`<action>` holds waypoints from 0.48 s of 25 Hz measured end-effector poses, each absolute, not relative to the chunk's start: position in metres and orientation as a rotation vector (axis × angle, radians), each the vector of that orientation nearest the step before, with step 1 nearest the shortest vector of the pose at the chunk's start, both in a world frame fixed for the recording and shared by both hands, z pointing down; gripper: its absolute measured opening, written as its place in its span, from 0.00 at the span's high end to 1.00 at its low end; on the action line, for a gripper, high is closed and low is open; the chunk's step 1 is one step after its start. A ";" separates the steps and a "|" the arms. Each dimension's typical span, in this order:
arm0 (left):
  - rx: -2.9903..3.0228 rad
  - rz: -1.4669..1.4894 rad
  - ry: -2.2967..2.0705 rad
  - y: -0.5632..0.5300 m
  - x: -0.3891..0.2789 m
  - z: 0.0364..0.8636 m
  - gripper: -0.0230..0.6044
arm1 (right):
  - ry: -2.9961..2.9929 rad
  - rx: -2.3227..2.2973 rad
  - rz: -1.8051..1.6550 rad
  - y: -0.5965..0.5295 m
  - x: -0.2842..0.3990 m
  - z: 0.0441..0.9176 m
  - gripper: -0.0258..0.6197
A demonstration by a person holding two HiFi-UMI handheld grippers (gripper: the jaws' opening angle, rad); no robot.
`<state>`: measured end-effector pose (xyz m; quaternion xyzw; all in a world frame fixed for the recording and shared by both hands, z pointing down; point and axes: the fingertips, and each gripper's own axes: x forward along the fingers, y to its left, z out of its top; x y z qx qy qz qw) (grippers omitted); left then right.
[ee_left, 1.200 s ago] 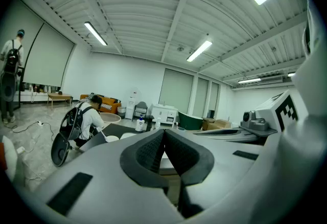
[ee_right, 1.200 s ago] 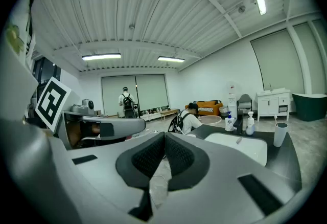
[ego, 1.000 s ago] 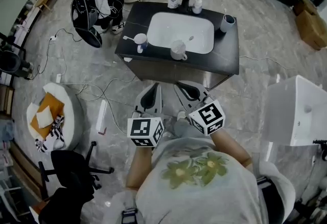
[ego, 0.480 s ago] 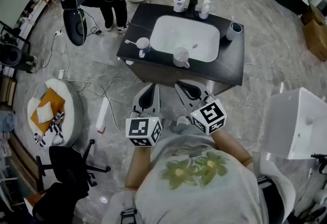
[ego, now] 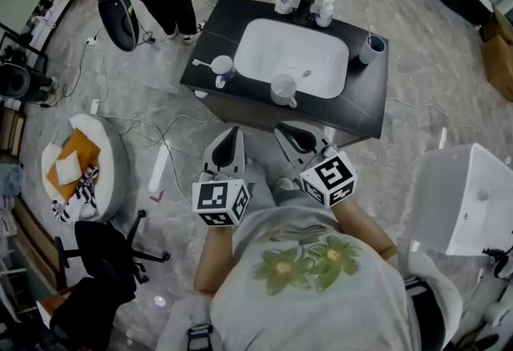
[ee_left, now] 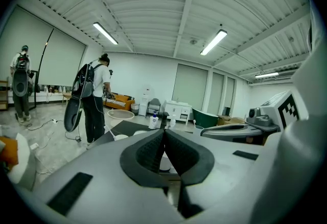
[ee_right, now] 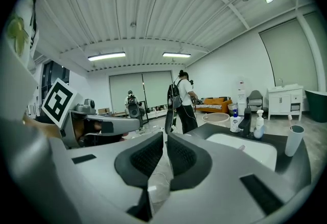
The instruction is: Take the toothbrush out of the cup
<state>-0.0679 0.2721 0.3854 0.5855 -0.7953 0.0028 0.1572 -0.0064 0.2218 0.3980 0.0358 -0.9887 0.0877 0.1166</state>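
Toward the far right corner of the glossy black counter, well apart from both grippers, we see the thin toothbrush standing in a smooth blue-grey cylindrical cup beside the white rounded-rectangle sink. Our left gripper and right gripper hang short of the counter's front edge, each with its ribbed black jaws pressed together on nothing.

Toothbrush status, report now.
Left gripper and right gripper shut, empty, short of the counter. Toothbrush in cup left of sink, untouched. Nothing in the way.
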 end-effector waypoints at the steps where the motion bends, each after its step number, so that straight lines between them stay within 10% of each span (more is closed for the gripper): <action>1: 1.677 0.012 -2.272 0.268 -0.070 0.387 0.93 | -2.890 0.099 0.263 0.220 -0.009 0.400 0.89; 12: 1.685 0.059 -2.279 0.222 -0.155 0.392 0.93 | -2.885 0.019 0.294 0.183 -0.085 0.401 0.89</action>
